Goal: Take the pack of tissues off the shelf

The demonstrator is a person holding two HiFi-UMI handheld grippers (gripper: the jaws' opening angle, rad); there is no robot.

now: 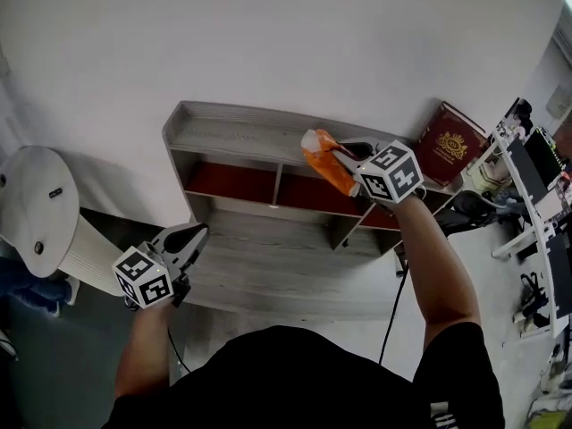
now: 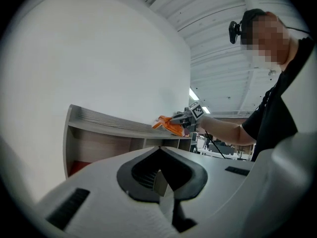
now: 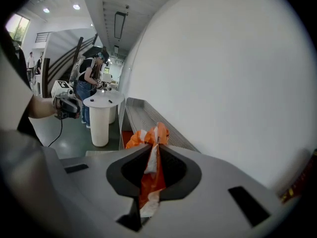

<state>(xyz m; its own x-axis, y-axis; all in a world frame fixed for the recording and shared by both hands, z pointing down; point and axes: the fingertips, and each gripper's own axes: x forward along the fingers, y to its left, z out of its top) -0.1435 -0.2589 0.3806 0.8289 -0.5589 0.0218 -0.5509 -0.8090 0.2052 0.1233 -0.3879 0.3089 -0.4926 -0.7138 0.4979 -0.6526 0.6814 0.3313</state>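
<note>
An orange and white pack of tissues (image 1: pixel 323 157) hangs tilted over the right part of the grey shelf's top board (image 1: pixel 232 134). My right gripper (image 1: pixel 347 161) is shut on it. In the right gripper view the crumpled pack (image 3: pixel 147 175) is pinched between the jaws, and its top sticks out past the tips. The left gripper view shows the pack (image 2: pixel 167 125) at the top board's level; whether it still touches the board I cannot tell. My left gripper (image 1: pixel 191 236) hangs low at the left, in front of the shelf's bottom board, shut on nothing.
A dark red box (image 1: pixel 450 143) leans at the shelf's right end. The shelf's compartments have red backs (image 1: pixel 234 181). A white round pedestal table (image 1: pixel 36 206) stands at the left, and desks with gear (image 1: pixel 536 186) at the right. A white wall runs behind the shelf.
</note>
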